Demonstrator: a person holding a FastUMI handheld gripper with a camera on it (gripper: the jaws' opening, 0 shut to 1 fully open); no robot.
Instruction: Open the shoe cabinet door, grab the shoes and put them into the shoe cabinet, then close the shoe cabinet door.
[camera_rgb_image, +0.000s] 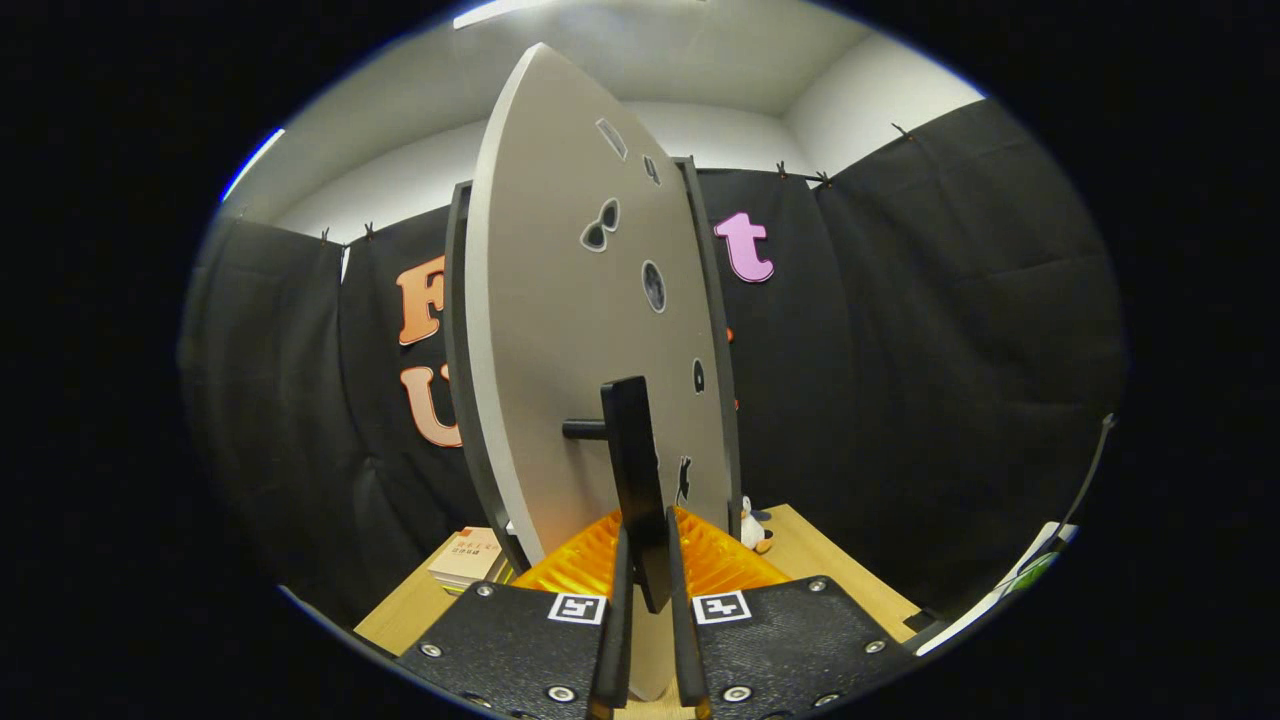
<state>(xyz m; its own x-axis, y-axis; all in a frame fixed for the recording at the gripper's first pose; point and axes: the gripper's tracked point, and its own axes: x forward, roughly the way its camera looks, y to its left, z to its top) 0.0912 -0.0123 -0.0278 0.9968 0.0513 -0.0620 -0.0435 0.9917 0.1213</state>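
Gripper (648, 560) points level at the cabinet door (580, 330), its 2 fingers (612, 620) closed to a narrow gap around the flat black door handle (636, 480), apparently pressing both faces. The door is a smooth grey panel with small cut-out shapes, seen nearly edge-on. A wooden table (840, 575) lies below; the cabinet interior is hidden.

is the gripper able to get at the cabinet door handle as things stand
Probably yes: the gripper already has the black door handle between its fingers, which look closed on it, with the grey cabinet door swung edge-on and nothing in between.
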